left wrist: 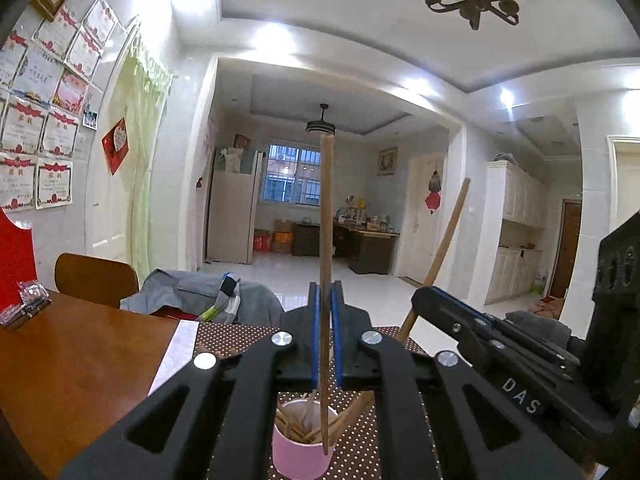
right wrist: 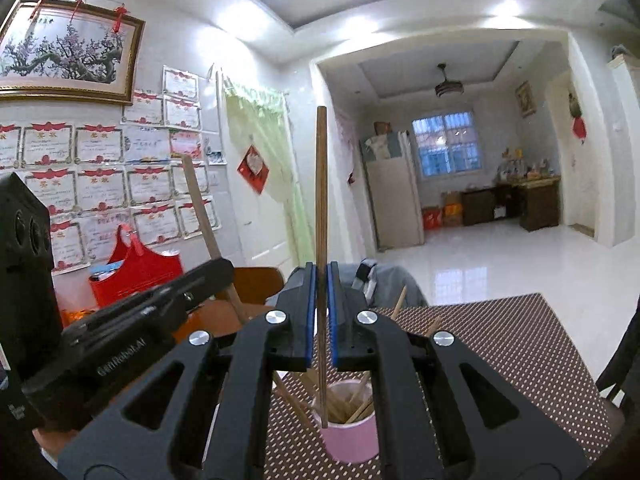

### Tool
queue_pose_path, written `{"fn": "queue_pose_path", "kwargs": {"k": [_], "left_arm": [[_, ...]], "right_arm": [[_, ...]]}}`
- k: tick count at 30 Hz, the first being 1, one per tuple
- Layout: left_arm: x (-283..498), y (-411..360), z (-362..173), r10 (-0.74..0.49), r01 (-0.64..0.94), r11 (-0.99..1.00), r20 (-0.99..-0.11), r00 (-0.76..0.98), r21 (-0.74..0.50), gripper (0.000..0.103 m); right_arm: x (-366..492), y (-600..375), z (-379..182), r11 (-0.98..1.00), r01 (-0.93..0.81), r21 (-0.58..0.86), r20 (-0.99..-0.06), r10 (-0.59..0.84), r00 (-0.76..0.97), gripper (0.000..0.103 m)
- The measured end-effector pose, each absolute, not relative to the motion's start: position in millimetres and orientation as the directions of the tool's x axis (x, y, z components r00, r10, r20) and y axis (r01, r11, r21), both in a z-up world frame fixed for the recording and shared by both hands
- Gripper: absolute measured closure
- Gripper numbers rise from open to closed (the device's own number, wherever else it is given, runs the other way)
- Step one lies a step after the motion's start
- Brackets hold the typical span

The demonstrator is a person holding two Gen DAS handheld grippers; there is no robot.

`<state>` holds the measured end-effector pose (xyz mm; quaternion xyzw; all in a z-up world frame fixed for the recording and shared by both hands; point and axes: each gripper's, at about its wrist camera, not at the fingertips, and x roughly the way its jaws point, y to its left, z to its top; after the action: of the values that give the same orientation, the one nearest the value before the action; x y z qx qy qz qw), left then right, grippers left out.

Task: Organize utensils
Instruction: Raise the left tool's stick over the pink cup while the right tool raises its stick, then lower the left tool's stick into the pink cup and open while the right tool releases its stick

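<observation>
A pink cup (left wrist: 302, 446) holding several wooden chopsticks stands on a brown dotted placemat (left wrist: 360, 444) at the bottom centre of both wrist views. In the left wrist view, the left gripper (left wrist: 326, 332) is clamped tight on one upright chopstick (left wrist: 326, 216) whose lower tip hangs over the cup. In the right wrist view, the right gripper (right wrist: 321, 312) likewise pinches a second upright chopstick (right wrist: 321, 200) above the cup's mouth, with the wooden table (left wrist: 72, 364) at lower left.

The pink cup (left wrist: 302, 452) is partly hidden behind the left gripper (left wrist: 327, 320), and the certificates' (right wrist: 100, 188) print is too small to be read.
</observation>
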<state>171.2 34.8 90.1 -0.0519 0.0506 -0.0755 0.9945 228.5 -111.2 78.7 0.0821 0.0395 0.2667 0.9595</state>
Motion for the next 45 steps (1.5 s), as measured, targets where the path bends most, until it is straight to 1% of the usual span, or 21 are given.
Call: {"fn": "queue_pose_path", "kwargs": {"k": [4, 10, 15, 19, 21, 24, 27, 30, 33, 36, 39, 45], "left_arm": [[182.9, 40.5, 82.2, -0.152, 0.139, 0.982, -0.096, 0.984, -0.128, 0.097], [199.8, 45.5, 62.2, -0.16, 0.141, 0.978, -0.122, 0.979, -0.156, 0.097], [214.2, 41.8, 51.7, -0.168, 0.145, 0.979, -0.16, 0.973, -0.143, 0.097], [221.9, 38.8, 43.5, -0.148, 0.126, 0.985, -0.189, 0.971, -0.12, 0.097], [222.6, 40.6, 42.7, -0.146, 0.122, 0.984, -0.194, 0.97, -0.132, 0.097], [212.8, 45.6, 49.0, -0.137, 0.115, 0.981, -0.14, 0.981, -0.157, 0.097], [198.7, 53.7, 55.8, -0.131, 0.119, 0.975, -0.052, 0.99, -0.19, 0.097], [190.0, 57.0, 59.2, -0.112, 0.112, 0.972, 0.01, 0.994, -0.207, 0.097], [186.3, 58.7, 59.8, -0.109, 0.116, 0.968, 0.047, 0.993, -0.221, 0.097], [186.7, 57.0, 56.7, -0.089, 0.105, 0.973, 0.085, 0.992, -0.203, 0.097], [191.9, 50.1, 51.5, -0.081, 0.093, 0.982, 0.079, 0.994, -0.164, 0.097], [213.7, 42.3, 35.5, -0.102, 0.096, 0.984, -0.03, 0.994, -0.147, 0.097]], "right_arm": [[238.4, -107.9, 73.0, 0.85, -0.493, 0.186, -0.036, 0.507, 0.861, 0.097], [252.0, -104.7, 62.7, 0.859, -0.474, 0.195, -0.045, 0.491, 0.87, 0.097], [257.0, -99.5, 58.2, 0.863, -0.47, 0.184, -0.05, 0.486, 0.873, 0.097], [261.9, -96.6, 52.8, 0.866, -0.466, 0.18, -0.071, 0.484, 0.872, 0.097], [263.7, -95.0, 51.0, 0.866, -0.466, 0.181, -0.081, 0.486, 0.87, 0.097], [263.2, -93.7, 50.9, 0.864, -0.47, 0.183, -0.086, 0.49, 0.868, 0.097], [264.0, -93.2, 49.1, 0.863, -0.472, 0.182, -0.091, 0.492, 0.865, 0.097], [265.0, -92.5, 46.9, 0.864, -0.471, 0.179, -0.1, 0.492, 0.865, 0.097], [265.2, -92.3, 46.7, 0.864, -0.47, 0.179, -0.104, 0.492, 0.865, 0.097], [264.8, -92.2, 47.1, 0.864, -0.471, 0.179, -0.104, 0.493, 0.864, 0.097], [264.0, -93.3, 45.9, 0.863, -0.471, 0.179, -0.106, 0.493, 0.863, 0.097], [264.8, -93.9, 43.9, 0.864, -0.471, 0.179, -0.119, 0.494, 0.862, 0.097]]}}
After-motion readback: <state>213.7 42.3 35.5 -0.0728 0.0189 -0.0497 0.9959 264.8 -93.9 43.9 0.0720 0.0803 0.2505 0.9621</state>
